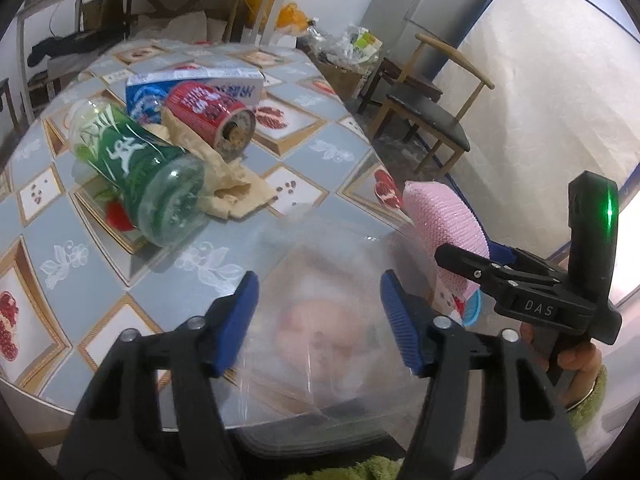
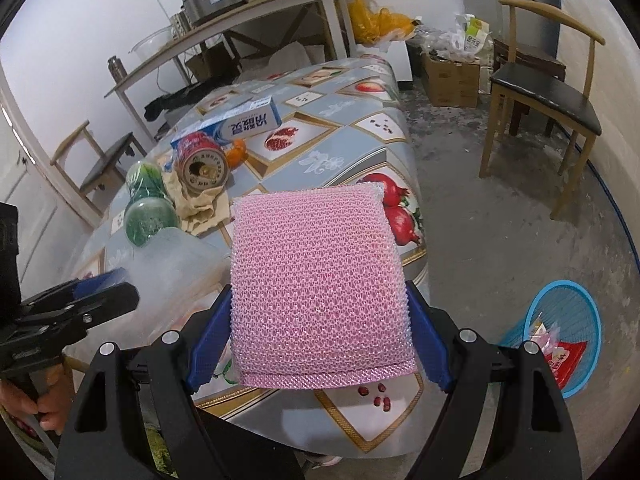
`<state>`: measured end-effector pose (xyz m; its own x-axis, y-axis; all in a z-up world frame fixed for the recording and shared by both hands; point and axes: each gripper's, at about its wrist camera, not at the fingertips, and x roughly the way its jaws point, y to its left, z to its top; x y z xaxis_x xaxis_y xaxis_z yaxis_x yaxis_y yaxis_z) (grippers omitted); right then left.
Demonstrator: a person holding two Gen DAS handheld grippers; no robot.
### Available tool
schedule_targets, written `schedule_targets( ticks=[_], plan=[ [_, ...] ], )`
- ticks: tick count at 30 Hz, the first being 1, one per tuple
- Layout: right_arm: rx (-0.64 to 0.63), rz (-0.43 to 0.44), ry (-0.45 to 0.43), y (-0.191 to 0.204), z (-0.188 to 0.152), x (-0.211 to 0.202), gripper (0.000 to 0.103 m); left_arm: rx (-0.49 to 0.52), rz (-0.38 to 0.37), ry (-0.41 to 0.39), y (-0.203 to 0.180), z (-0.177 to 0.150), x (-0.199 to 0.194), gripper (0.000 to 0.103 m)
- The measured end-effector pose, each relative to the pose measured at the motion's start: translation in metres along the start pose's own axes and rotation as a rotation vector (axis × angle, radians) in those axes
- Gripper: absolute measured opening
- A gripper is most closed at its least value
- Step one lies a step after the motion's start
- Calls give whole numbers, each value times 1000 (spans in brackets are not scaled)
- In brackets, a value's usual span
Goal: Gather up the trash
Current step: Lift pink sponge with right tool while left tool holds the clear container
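While right gripper [image 2: 320, 344] jaws pinch pink mesh sponge [image 2: 320, 280], left gripper [image 1: 316, 320] jaws spread around clear plastic [image 1: 320, 280].

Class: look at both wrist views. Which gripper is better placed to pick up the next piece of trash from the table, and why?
Left. The left gripper is over the clear plastic bag, near the green bottle and red can. The right gripper already holds the pink sponge.
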<state>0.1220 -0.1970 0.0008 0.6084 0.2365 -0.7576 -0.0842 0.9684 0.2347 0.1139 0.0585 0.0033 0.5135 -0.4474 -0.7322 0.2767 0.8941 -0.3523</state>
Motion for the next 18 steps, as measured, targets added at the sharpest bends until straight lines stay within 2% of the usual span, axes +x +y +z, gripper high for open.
schedule_targets(
  ticks=[4, 6, 9, 11, 15, 18],
  plan=[
    [40, 10, 0, -10, -3, 1, 79, 7, 16, 43, -2, -3, 13, 60],
    [57, 20, 13, -13, -6, 6, 79, -32, 4, 68, 3, -6, 18, 62],
    [72, 30, 21, -14, -11, 10, 79, -65, -29, 55, 8, -8, 15, 72],
    [81, 37, 21, -16, -11, 11, 79, -52, -44, 39, 8, -7, 9, 84],
    [105, 37, 29, -23, -11, 14, 79, -27, -81, 83, 0, -6, 11, 90],
    [136, 42, 32, -28, -12, 16, 79, 8, -75, 131, -13, -9, 22, 92]
  ],
)
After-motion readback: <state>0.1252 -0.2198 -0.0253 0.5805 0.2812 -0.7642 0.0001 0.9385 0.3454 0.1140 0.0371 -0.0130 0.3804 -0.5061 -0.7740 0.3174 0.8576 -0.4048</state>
